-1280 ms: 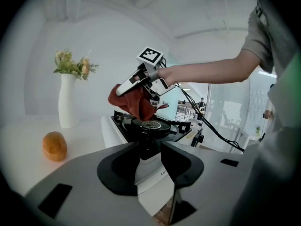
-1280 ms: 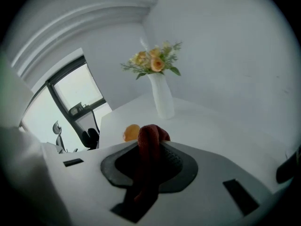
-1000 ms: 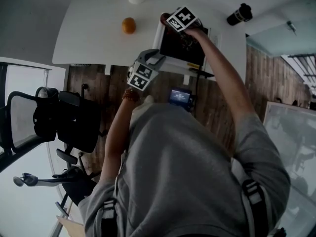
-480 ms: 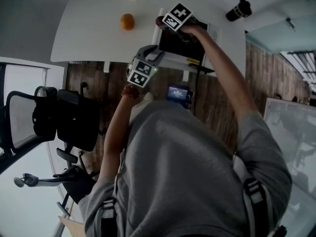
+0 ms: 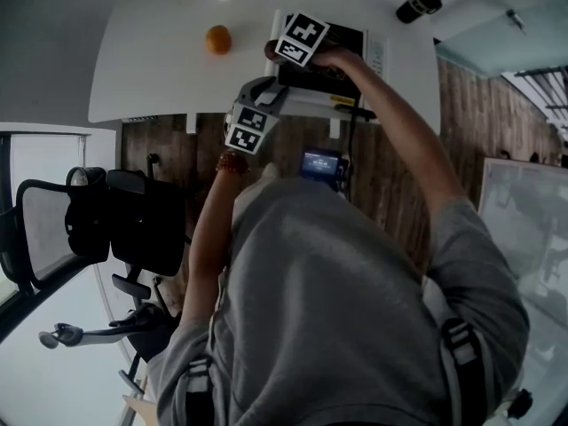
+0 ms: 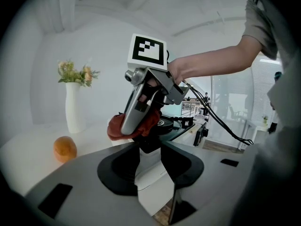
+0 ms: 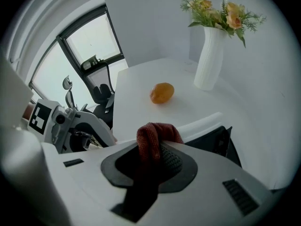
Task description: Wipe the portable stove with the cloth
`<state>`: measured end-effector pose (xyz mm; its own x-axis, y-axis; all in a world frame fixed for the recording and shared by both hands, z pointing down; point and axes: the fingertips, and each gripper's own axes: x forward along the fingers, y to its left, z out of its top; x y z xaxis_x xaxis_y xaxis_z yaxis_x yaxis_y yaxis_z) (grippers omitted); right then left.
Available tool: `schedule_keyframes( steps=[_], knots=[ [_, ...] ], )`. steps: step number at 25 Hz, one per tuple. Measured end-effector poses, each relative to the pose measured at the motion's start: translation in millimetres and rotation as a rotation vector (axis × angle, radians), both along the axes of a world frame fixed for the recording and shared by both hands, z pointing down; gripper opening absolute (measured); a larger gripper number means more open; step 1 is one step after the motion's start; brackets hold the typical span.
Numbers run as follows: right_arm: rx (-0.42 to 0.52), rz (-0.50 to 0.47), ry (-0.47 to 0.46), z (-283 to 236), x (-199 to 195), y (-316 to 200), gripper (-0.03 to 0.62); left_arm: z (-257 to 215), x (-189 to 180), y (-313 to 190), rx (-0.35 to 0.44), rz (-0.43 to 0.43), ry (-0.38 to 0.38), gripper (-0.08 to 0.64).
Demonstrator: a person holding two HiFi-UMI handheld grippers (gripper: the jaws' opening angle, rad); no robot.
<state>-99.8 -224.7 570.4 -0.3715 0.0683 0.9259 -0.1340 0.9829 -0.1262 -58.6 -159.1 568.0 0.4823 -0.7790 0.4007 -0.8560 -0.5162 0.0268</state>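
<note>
A wide white table (image 5: 151,69) fills the top of the head view. Wooden floor lies below it, and a black mesh office chair (image 5: 133,229) stands well off to your left. The portable stove (image 5: 351,35), white-sided with a black top, sits at the table's near edge in front of you.

Your left gripper (image 6: 150,166) points at the stove's near left corner. Its jaws are spread wide, and the white corner fills the gap between them, meeting both pads. Your right gripper (image 7: 155,161) tilts steeply down over the left part of the black top. Its jaws are pressed together on a bunched rust-red cloth (image 7: 153,138), which sits at the top's left edge, close to the burner.

Beyond the stove, a tall white vase (image 7: 209,60) of flowers stands upright on the table. A dark flask (image 5: 419,1) lies at the table's far right, well apart from everything else. An orange (image 7: 162,92) rests near the vase, to its left and closer to you.
</note>
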Motion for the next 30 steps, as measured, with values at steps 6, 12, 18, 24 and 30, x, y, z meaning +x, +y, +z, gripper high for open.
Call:
schedule_keyframes(
  steps=[6,12,18,24,30],
  knots=[
    [-0.051,-0.078,0.043,-2,-5,23,0.087,0,-3,0,0.000,-0.006,-0.005,0.163],
    [0.018,-0.052,-0.076,-4,-7,26,0.088,2,-2,1,-0.017,0.005,-0.008,0.162],
    [0.210,0.096,-0.343,-48,5,5,0.094,-14,-3,2,0.027,0.016,-0.013,0.159],
    [0.382,0.366,-0.696,-142,53,-2,0.095,-68,0,5,0.172,-0.012,0.017,0.148],
    [0.541,0.565,-0.944,-202,119,20,0.095,-126,5,9,0.332,-0.058,0.018,0.124]
  ],
)
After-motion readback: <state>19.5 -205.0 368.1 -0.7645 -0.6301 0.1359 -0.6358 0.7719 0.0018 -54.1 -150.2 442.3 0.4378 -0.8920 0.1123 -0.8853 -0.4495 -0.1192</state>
